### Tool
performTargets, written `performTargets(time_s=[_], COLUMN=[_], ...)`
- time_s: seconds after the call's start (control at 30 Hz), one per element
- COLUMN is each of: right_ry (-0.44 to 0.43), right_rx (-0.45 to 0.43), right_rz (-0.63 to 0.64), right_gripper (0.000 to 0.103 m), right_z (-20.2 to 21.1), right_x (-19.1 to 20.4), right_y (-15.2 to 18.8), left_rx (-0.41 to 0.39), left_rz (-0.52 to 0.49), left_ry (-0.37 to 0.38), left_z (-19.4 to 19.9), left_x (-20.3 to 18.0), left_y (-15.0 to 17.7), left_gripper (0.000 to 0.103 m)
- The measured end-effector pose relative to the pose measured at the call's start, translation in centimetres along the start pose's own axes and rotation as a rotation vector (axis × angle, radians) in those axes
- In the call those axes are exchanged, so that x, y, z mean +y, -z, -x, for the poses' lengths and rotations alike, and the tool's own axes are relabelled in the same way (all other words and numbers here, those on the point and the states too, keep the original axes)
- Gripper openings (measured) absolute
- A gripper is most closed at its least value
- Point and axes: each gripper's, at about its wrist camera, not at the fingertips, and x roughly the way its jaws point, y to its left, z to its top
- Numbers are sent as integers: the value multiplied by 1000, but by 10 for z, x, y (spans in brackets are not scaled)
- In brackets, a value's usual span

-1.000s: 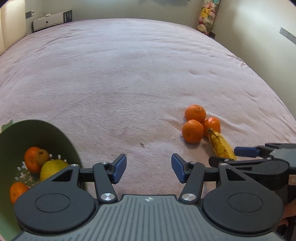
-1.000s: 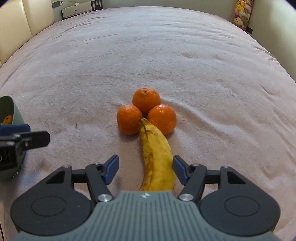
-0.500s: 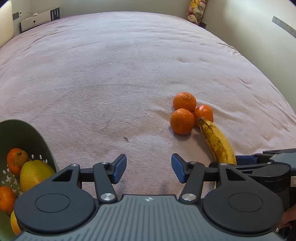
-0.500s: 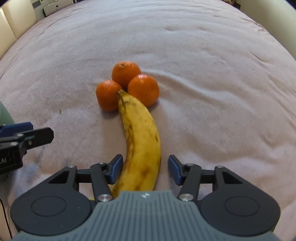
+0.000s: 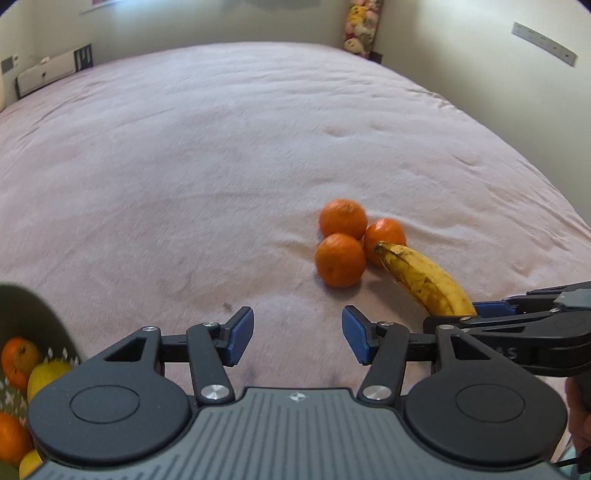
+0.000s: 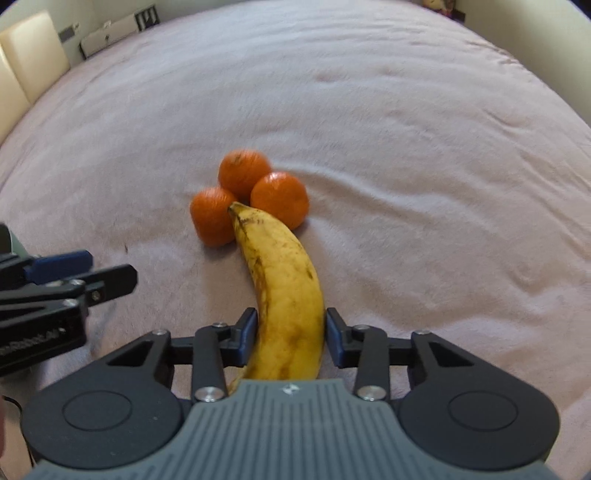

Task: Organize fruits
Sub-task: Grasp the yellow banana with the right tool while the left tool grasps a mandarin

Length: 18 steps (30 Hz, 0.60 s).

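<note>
Right hand-held gripper [image 6: 290,338]: your blue pads sit tight on both sides of the banana [image 6: 284,295], pinching it around its lower half.
Banana: lying on the pink bed cover [image 6: 424,147], tip pointing to 12 o'clock and touching the oranges [image 6: 243,177].
Oranges: three of them bunched together, all touching, right at the banana's far tip.
Left hand-held gripper [image 5: 297,339]: fingers spread wide, nothing between them, just cover below.
Green colander [image 5: 33,314]: at 8 o'clock in your left wrist view, with oranges and yellowish fruit inside.
Plush toys [image 5: 360,26]: far corner, about 12 o'clock.
</note>
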Motion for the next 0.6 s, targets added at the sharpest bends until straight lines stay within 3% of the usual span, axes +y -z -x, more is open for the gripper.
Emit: performTargets(time_s=[0.23,0.43,0.6], right_ry=[39,87,124], right_rx=[-117,-130,-130], right_rz=[18,2,18], right_gripper=[37,37,37], right_z=[19,11,4], right_x=[-2,-18,-24], right_y=[-15,-28,-30], left_rx=[-47,-26,16], left_rz=[-90,-93,-73], left_ry=[33,99,109], left_z=[-14,-36,-59], left_x=[-15,-19,-17], left_y=[-20,-29,-32], left_gripper=[64,64,64])
